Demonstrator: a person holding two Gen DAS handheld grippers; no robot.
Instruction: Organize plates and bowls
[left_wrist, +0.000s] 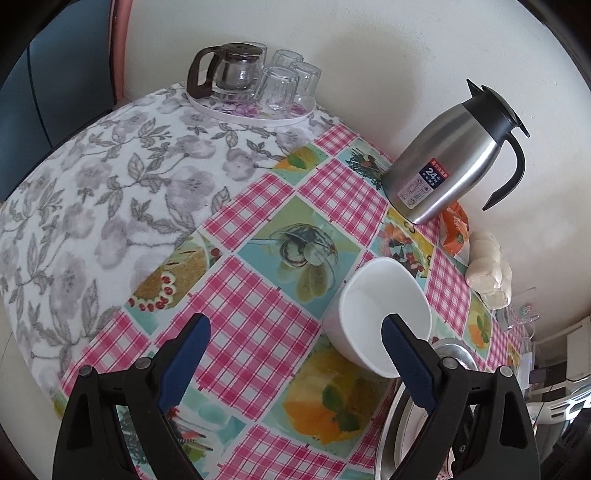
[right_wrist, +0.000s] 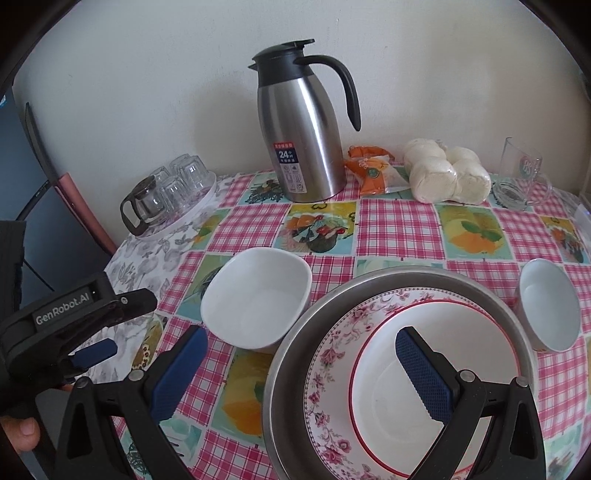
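Hung released and empty, left hand-held gripper (left_wrist: 295, 354), with its right finger overlapping the near rim of the squarish white ceramic bowl (left_wrist: 380, 314) just ahead and rightward. Sat on the checked counter (left_wrist: 258, 325), left of the steel-rimmed floral plate (right_wrist: 388, 362). Likewise released, right hand-held gripper (right_wrist: 303, 373), over that plate. Stood farther right, round white bowl (right_wrist: 548, 306).

Along the tabletop's far edge stand a steel thermos jug (right_wrist: 301, 136), an orange snack packet (right_wrist: 373, 171), a bag of pale buns (right_wrist: 445, 171) and a glass mug (right_wrist: 522, 173), while the far left corner holds a tray (left_wrist: 255, 110) bearing a glass teapot (left_wrist: 231, 70) and upturned tumblers (left_wrist: 288, 79).
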